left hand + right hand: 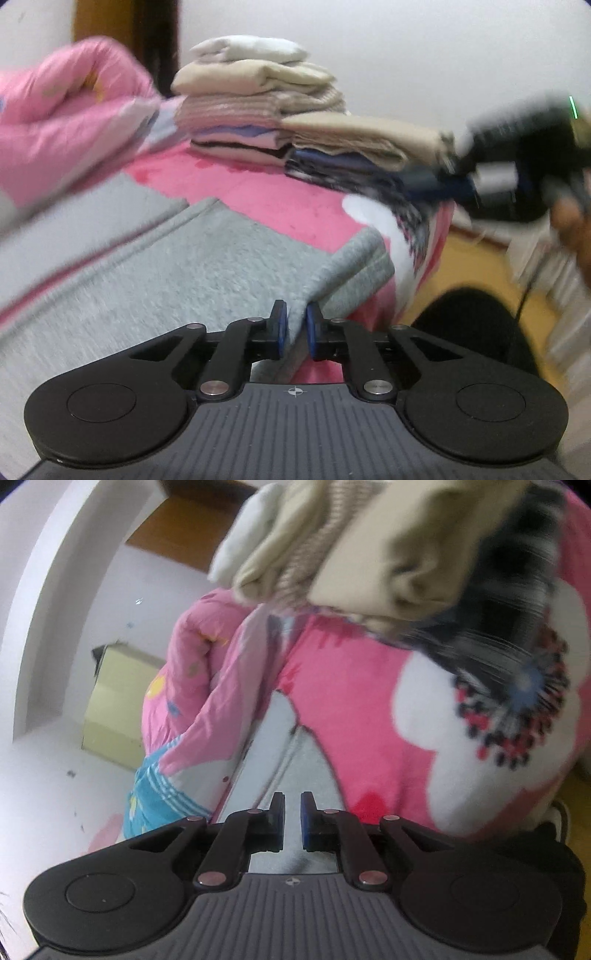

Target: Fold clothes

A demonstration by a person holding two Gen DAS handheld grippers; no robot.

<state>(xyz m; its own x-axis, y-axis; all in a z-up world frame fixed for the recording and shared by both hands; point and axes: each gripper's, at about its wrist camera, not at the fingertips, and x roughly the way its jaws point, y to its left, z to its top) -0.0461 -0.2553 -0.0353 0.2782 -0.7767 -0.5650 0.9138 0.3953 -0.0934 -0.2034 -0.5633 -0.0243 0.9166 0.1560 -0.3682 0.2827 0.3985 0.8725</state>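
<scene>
While the grey garment [177, 266] lies spread on the pink bedsheet [266, 192], beside the pink quilt [62, 122] at left and before the folded stack [258, 96], the left gripper [295, 326] pinches its near corner between narrow jaws. Farther right, the right gripper [293, 819] is likewise clamped on grey cloth. Soft, light and limp, the fabric should sag between the grips, so hems and corners look the best holds.
</scene>
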